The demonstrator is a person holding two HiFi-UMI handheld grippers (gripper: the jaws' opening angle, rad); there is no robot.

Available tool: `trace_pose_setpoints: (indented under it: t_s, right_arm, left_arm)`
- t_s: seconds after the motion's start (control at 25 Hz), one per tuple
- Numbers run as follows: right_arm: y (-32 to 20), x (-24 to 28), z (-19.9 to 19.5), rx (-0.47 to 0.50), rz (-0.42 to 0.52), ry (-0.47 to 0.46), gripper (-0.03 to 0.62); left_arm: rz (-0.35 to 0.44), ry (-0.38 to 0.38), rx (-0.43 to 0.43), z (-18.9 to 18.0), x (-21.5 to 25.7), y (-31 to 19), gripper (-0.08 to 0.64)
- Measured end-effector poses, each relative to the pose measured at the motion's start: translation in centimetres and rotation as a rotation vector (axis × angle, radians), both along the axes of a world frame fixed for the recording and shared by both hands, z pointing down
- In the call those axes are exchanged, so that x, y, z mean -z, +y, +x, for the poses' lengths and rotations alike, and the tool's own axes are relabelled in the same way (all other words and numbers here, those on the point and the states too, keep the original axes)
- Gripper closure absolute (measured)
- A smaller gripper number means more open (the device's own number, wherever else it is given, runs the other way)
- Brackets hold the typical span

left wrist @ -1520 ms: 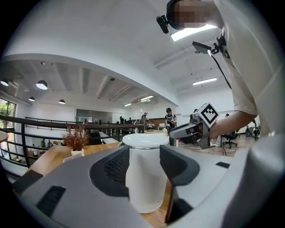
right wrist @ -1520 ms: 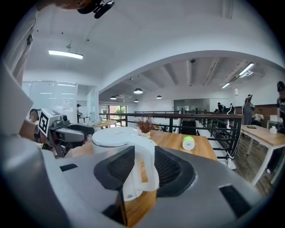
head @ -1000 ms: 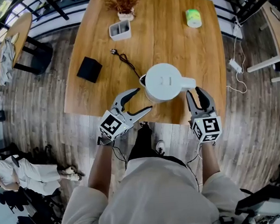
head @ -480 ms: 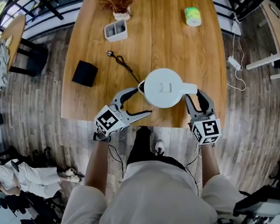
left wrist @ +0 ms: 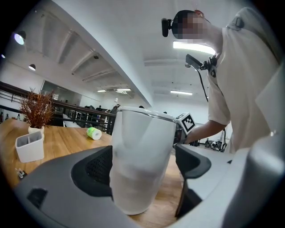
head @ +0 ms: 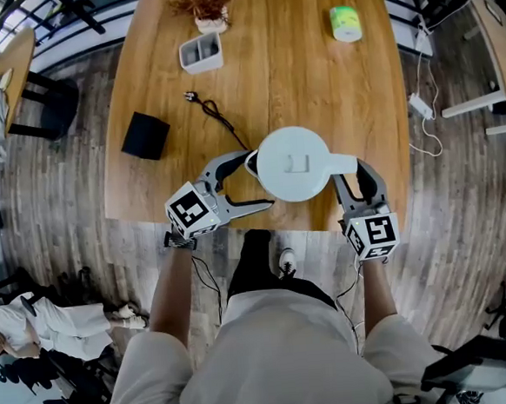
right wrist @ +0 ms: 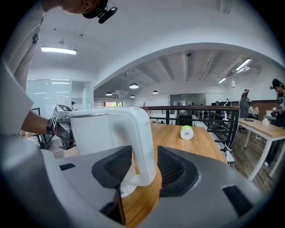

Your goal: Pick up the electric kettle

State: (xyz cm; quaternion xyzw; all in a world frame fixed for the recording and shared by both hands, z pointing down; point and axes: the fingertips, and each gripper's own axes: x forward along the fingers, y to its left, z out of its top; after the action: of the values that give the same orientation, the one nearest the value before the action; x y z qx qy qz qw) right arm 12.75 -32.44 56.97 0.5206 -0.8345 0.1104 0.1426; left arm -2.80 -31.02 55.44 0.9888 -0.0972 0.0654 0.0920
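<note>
The electric kettle [head: 292,163] stands upright on the wooden table [head: 313,79], close to the near edge and towards the near right corner. Its handle [head: 341,161] points at the right edge.

Left gripper [head: 258,181]: the jaws straddle the kettle body from the left side. In the left gripper view the body [left wrist: 142,151] stands between the two pads, with a clear gap at the right pad [left wrist: 191,160]. The jaws have just been opening and stand wide, with no grip on the body.

Right gripper [head: 354,178]: the jaws straddle the handle from the near edge. In the right gripper view the handle [right wrist: 140,142] runs between the pads, and neither pad presses on it. These jaws have also just been opening and do not clamp the handle.

Other items on the table:
- black power cord [head: 216,117], left of centre, its end near the kettle
- black box [head: 145,135], at the left edge
- white holder [head: 201,53] and dried plant [head: 204,4], near the far left corner
- green roll [head: 344,22], near the far right corner
</note>
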Motion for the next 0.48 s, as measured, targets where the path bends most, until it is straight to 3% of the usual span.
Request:
trace_pose_setpoints:
  t_s: [0.48]
  right_arm:
    - [-0.51,-0.22,-0.18,0.019,0.009,0.009,0.428]
  left_arm:
    - [-0.022,0.059,-0.033,1.03,0.82,-0.96,0.109]
